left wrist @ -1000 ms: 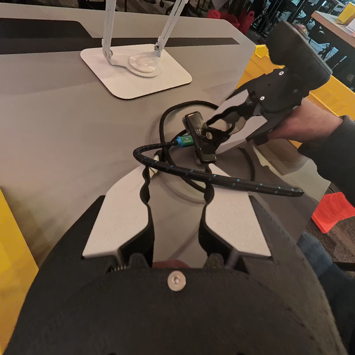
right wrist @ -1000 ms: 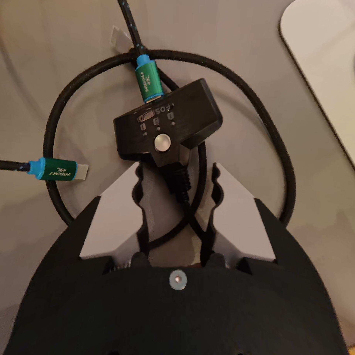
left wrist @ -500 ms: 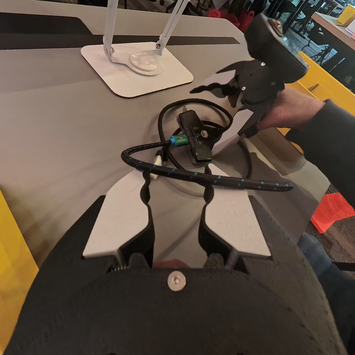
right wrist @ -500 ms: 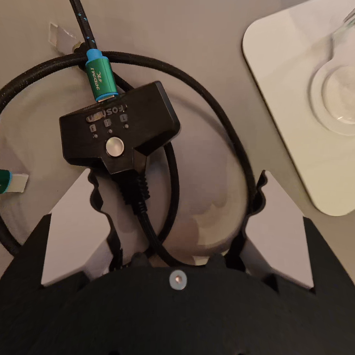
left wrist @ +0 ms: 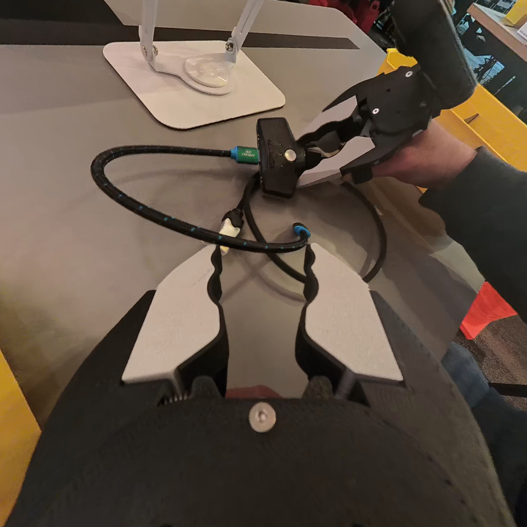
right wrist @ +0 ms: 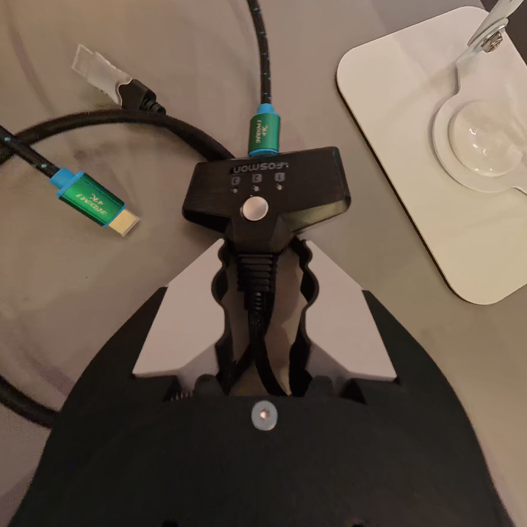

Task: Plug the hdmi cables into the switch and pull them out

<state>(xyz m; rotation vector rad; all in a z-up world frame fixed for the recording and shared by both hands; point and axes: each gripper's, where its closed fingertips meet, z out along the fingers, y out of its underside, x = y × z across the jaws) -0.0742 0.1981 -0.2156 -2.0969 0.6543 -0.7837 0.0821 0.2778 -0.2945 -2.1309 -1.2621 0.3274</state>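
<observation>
The black HDMI switch [right wrist: 265,185] has a silver button and lies on the grey table; it also shows in the left wrist view [left wrist: 278,159]. My right gripper [right wrist: 263,251] is shut on the switch's neck, by its fixed cable, as the left wrist view [left wrist: 328,145] also shows. One green HDMI plug [right wrist: 263,134] sits in the switch's far side. The braided cable's other green plug [right wrist: 94,202] lies free to the left. A black plug with a clear cap [right wrist: 114,79] lies beyond it. My left gripper [left wrist: 263,256] is open and empty, with the braided cable [left wrist: 159,212] crossing just ahead of its tips.
A white lamp base [left wrist: 194,82] with two metal arms stands at the back of the table. Yellow bins [left wrist: 484,114] stand beyond the right edge, and another [left wrist: 11,413] is at the left. An orange object [left wrist: 484,310] lies on the carpet at the right.
My right gripper opened wide half a second ago and has now closed on the switch's neck. The switch has turned and the braided cable's loop has spread out. My left gripper stays open.
</observation>
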